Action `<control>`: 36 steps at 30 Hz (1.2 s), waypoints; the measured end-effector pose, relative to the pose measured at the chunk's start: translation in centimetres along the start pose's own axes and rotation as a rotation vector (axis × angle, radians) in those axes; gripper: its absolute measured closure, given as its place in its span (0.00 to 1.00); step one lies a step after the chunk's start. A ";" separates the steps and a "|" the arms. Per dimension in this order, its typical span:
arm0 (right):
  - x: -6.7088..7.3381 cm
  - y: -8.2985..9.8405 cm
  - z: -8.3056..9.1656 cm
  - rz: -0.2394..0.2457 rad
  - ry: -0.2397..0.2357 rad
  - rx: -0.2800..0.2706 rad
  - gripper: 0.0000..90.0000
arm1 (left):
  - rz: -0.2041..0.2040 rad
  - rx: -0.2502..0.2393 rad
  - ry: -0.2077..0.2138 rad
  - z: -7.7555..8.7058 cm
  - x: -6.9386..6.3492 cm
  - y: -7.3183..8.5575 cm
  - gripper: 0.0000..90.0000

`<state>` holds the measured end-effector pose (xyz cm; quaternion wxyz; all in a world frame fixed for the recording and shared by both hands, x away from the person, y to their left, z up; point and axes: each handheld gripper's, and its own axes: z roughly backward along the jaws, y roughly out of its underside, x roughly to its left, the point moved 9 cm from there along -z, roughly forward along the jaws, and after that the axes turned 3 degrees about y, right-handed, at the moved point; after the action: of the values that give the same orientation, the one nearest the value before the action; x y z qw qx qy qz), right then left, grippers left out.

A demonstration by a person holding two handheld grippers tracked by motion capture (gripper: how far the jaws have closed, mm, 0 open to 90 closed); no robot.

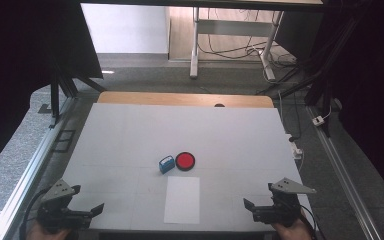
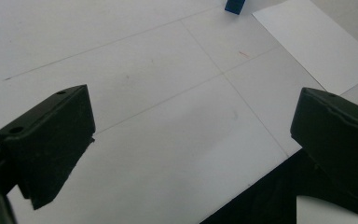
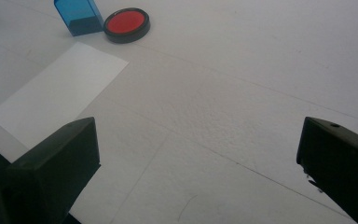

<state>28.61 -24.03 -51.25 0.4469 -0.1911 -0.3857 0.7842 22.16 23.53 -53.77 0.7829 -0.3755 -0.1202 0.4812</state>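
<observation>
Right gripper view: a translucent blue box (image 3: 79, 16) touches a round red-topped, black-rimmed disc (image 3: 127, 24); both hand-held grippers gape empty.

a lab recording bay: black curtains (image 1: 15, 60) hang at nine and three o'clock, aluminium rails (image 1: 30, 160) flank the white table (image 1: 130, 130), cables (image 1: 230, 50) sprawl under a desk frame (image 1: 196, 40) at twelve.

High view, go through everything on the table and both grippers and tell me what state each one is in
Blue stamp: upright on the table, untouched, right beside the ink pad.
Red ink pad: lid off, red surface exposed, flat.
White sheet of paper: flat, blank, near the front edge.
Left gripper: open, empty.
Right gripper: open, empty.
</observation>
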 end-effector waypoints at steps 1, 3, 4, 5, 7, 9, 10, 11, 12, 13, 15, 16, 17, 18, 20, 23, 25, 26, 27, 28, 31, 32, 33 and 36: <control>0.0 0.0 0.0 -0.003 -0.015 0.002 0.00 | -0.001 0.000 -0.001 0.0 0.0 0.0 0.01; 0.0 0.0 0.0 -0.001 -0.023 0.003 0.00 | -0.004 0.000 0.007 -0.1 -0.1 -0.1 0.01; 0.0 0.0 0.0 0.003 -0.021 0.005 0.00 | -0.005 0.002 0.010 -0.1 -0.1 -0.1 0.01; 0.0 0.0 0.0 0.003 -0.022 0.007 0.00 | -0.005 0.002 0.010 -0.1 -0.1 -0.1 0.01; 0.1 0.1 -0.1 0.007 -0.040 0.014 0.00 | -0.005 0.009 0.009 -0.2 -0.1 -0.1 0.01; 0.3 0.2 -0.1 0.026 -0.052 0.023 0.00 | -0.005 0.011 0.013 -0.3 -0.1 0.0 0.01; 0.4 0.2 -0.2 0.032 -0.054 0.027 0.00 | -0.005 0.016 0.017 -0.3 -0.2 0.0 0.01; 0.5 0.2 -0.2 0.039 -0.059 0.028 0.00 | -0.008 0.019 0.022 -0.3 -0.2 0.0 0.02; 0.7 0.3 -0.2 0.049 -0.064 0.034 0.00 | -0.009 0.020 0.026 -0.4 -0.2 0.0 0.02; 0.7 0.3 -0.2 0.057 -0.061 0.036 0.00 | -0.009 0.020 0.026 -0.4 -0.2 0.0 0.03; 0.8 0.4 -0.3 0.066 -0.060 0.044 0.00 | -0.010 0.020 0.030 -0.4 -0.2 0.0 0.04; 0.8 0.4 -0.3 0.066 -0.060 0.045 0.00 | -0.009 0.020 0.034 -0.4 -0.2 0.0 0.04; 0.8 0.4 -0.3 0.064 -0.062 0.044 0.00 | -0.007 0.020 0.035 -0.4 -0.2 0.0 0.04; 0.8 0.4 -0.3 0.061 -0.063 0.043 0.00 | -0.004 0.018 0.036 -0.4 -0.2 0.0 0.04; 0.7 0.4 -0.3 0.061 -0.060 0.043 0.00 | -0.002 0.015 0.038 -0.3 -0.2 0.0 0.04; 0.8 0.4 -0.3 0.069 -0.063 0.042 0.00 | -0.001 0.014 0.043 -0.3 -0.2 0.0 0.04; 0.8 0.4 -0.3 0.075 -0.063 0.045 0.00 | 0.001 0.018 0.044 -0.3 -0.2 0.0 0.03; 0.9 0.4 -0.3 0.076 -0.064 0.043 0.00 | 0.001 0.022 0.040 -0.3 -0.1 0.0 0.03; 0.9 0.4 -0.3 0.078 -0.066 0.043 0.00 | 0.002 0.024 0.039 -0.4 -0.1 0.0 0.03; 0.9 0.4 -0.3 0.080 -0.068 0.042 0.00 | 0.003 0.026 0.037 -0.4 -0.1 0.0 0.02; 1.0 0.4 -0.3 0.080 -0.073 0.043 0.00 | 0.004 0.031 0.034 -0.4 -0.1 0.0 0.01; 1.0 0.4 -0.3 0.079 -0.074 0.044 0.00 | 0.003 0.031 0.031 -0.4 -0.1 0.0 0.01; 0.9 0.4 -0.3 0.079 -0.074 0.045 0.00 | -0.002 0.033 0.026 -0.4 -0.2 0.0 0.01; 1.0 0.4 -0.3 0.078 -0.078 0.044 0.00 | -0.006 0.034 0.026 -0.4 -0.2 0.0 0.00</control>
<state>28.08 -23.20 -51.70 0.4048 -0.1654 -0.3777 0.8162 22.29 23.12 -54.02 0.7920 -0.3682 -0.1029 0.4761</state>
